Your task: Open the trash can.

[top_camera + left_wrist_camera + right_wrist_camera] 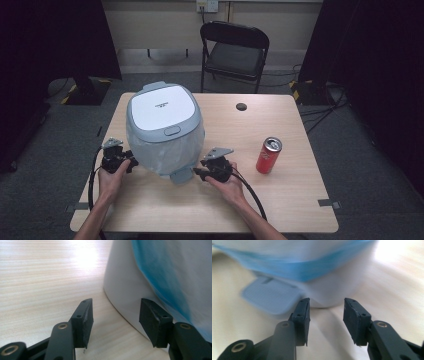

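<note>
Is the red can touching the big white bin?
Apart. The high view shows the red can standing well to the side of the bin, with bare table and the right gripper between them.

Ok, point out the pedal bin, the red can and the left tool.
Pedal bin point(161, 107), high view, white lid top.
Red can point(268, 157), high view, side wall.
Left tool point(115, 322), left gripper view, midway between its fingertips.

Black folding chair on grey floor.
</note>
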A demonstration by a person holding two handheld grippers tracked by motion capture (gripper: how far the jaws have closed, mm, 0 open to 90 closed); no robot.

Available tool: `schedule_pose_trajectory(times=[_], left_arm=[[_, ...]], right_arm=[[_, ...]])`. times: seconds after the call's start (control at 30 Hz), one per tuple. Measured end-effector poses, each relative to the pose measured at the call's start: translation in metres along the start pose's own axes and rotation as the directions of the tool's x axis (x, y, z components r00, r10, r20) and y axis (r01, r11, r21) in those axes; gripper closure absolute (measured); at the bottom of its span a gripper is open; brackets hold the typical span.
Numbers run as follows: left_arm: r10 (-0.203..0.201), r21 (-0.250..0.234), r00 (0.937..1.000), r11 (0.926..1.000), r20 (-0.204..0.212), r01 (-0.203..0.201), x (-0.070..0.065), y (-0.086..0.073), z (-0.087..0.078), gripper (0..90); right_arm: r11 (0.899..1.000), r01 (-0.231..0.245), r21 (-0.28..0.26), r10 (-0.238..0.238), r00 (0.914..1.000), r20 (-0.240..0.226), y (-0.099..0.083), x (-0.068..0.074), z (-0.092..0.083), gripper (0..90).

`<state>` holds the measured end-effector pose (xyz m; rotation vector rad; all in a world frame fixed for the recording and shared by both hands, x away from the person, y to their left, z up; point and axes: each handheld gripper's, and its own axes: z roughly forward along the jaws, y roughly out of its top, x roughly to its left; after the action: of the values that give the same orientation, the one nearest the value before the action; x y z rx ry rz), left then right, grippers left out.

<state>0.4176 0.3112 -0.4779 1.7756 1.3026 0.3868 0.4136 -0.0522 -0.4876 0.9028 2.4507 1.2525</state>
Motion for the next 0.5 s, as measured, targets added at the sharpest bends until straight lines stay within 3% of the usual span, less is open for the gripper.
schedule_pose_trajectory(times=[0.1, 0.13, 0.17, 0.2, 0.23, 0.27, 0.3, 0.33, 0.4, 0.5], left_arm=[[0.023, 0.001, 0.9997, 0.9997, 0.004, -0.023, 0.001, 0.004, 0.004, 48.4], [0.023, 0.001, 0.9997, 0.9997, 0.004, -0.023, 0.001, 0.004, 0.004, 47.6], [0.019, -0.009, 0.9998, 0.9998, -0.001, -0.019, 0.001, 0.007, 0.008, 47.7], [0.019, -0.009, 0.9998, 0.9998, -0.001, -0.019, 0.001, 0.007, 0.008, 47.9], [0.000, -0.020, 1.0000, 0.9998, 0.007, 0.000, 0.002, 0.007, 0.012, 48.3], [0.000, -0.020, 1.0000, 0.9998, 0.007, 0.000, 0.002, 0.007, 0.012, 48.3], [-0.002, -0.018, 0.9998, 0.9998, 0.020, 0.002, 0.004, 0.010, 0.016, 48.0], [-0.002, -0.018, 0.9998, 0.9998, 0.020, 0.002, 0.004, 0.010, 0.016, 47.6], [0.029, -0.009, 0.9995, 0.9995, 0.014, -0.029, 0.004, 0.018, 0.022, 47.5], [0.024, -0.013, 0.9992, 0.9996, 0.033, -0.024, 0.007, 0.023, 0.029, 47.6]], right_arm=[[1.000, 0.000, 0.000, 0.000, 0.9974, 0.072, 0.005, -0.019, -0.006, 51.7], [1.000, 0.000, 0.000, 0.000, 0.9974, 0.072, 0.005, -0.019, -0.006, 51.7], [1.000, -0.009, -0.012, 0.011, 0.9918, 0.127, 0.012, -0.031, -0.009, 48.6], [1.000, -0.009, -0.012, 0.011, 0.9918, 0.127, 0.012, -0.031, -0.009, 48.6], [0.999, -0.025, -0.029, 0.030, 0.9842, 0.175, 0.019, -0.044, -0.008, 47.1], [0.999, -0.025, -0.029, 0.030, 0.9842, 0.175, 0.019, -0.044, -0.008, 47.1], [0.998, -0.049, -0.043, 0.057, 0.9770, 0.205, 0.025, -0.058, -0.003, 45.6], [0.998, -0.049, -0.043, 0.057, 0.9770, 0.205, 0.025, -0.058, -0.003, 45.6], [0.995, -0.082, -0.064, 0.094, 0.9731, 0.210, 0.033, -0.072, 0.006, 44.8], [0.993, -0.088, -0.076, 0.103, 0.9708, 0.217, 0.042, -0.077, 0.012, 43.3]])
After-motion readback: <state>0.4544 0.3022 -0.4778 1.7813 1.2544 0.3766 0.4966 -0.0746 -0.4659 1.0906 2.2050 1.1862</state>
